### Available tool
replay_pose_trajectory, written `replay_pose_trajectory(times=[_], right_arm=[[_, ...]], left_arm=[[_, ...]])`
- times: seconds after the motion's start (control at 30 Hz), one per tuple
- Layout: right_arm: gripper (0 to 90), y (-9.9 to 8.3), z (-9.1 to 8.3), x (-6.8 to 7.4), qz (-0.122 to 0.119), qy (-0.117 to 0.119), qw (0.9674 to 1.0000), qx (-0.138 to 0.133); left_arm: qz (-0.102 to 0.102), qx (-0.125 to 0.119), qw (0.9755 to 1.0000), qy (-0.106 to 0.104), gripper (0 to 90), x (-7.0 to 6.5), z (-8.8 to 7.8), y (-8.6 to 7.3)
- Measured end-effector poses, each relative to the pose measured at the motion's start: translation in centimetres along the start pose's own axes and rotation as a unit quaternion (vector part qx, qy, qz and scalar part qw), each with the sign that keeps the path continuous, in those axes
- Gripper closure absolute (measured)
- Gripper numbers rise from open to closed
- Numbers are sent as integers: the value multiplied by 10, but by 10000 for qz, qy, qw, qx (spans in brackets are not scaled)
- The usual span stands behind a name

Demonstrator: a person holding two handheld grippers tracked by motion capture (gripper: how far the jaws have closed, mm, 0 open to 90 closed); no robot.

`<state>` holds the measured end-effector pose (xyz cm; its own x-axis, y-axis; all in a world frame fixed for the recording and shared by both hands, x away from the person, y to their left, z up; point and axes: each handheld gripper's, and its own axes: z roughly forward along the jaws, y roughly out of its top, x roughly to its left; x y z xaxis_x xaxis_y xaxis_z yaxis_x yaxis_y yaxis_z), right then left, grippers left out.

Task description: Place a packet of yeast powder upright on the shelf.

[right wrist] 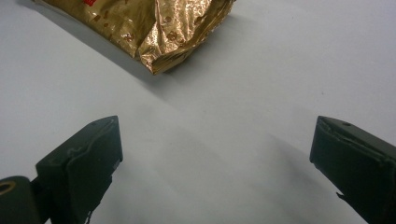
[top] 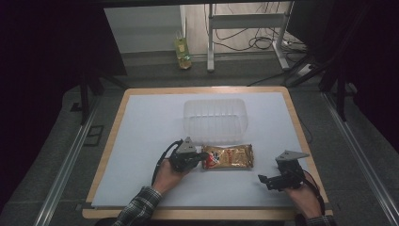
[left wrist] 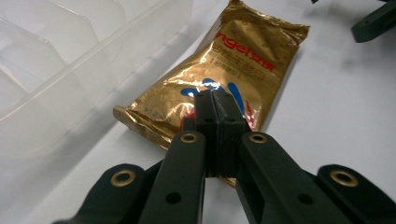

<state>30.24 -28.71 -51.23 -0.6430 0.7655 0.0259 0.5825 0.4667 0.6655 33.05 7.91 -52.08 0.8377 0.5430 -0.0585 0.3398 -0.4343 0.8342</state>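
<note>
A gold foil snack packet [top: 231, 157] with red and blue print lies flat on the white table cover, just in front of a clear plastic container [top: 214, 120]. My left gripper [top: 203, 157] is at the packet's left end. In the left gripper view its jaws stand pressed together on the near end of the packet [left wrist: 243, 60], pinching the foil at the left gripper [left wrist: 217, 105]. To the right, my right gripper [top: 270, 181] rests low over the cover with its jaws wide apart and nothing between them. One crumpled corner of the packet [right wrist: 159, 32] lies ahead of the right gripper [right wrist: 215, 158].
The ribbed clear container [left wrist: 56, 70] sits close beside the packet, on the far side of it. The white cover [top: 141, 141] lies on a wooden table. A bottle [top: 183, 52] and cables are on the floor beyond the table.
</note>
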Motion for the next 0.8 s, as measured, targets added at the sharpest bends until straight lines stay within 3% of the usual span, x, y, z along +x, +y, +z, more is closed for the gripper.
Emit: replay_pose_trajectory(times=[0.27,0.4,0.8], right_arm=[[27,1,2,2,-22,55,10000,27],[27,1,2,2,-26,62,10000,44],[27,2,2,2,-63,106,9999,39]], left_arm=[[-17,-22,10000,-58,895,4,17,5],[50,94,9999,-20,895,2,28,3],[249,225,9994,119,899,0,25,-2]])
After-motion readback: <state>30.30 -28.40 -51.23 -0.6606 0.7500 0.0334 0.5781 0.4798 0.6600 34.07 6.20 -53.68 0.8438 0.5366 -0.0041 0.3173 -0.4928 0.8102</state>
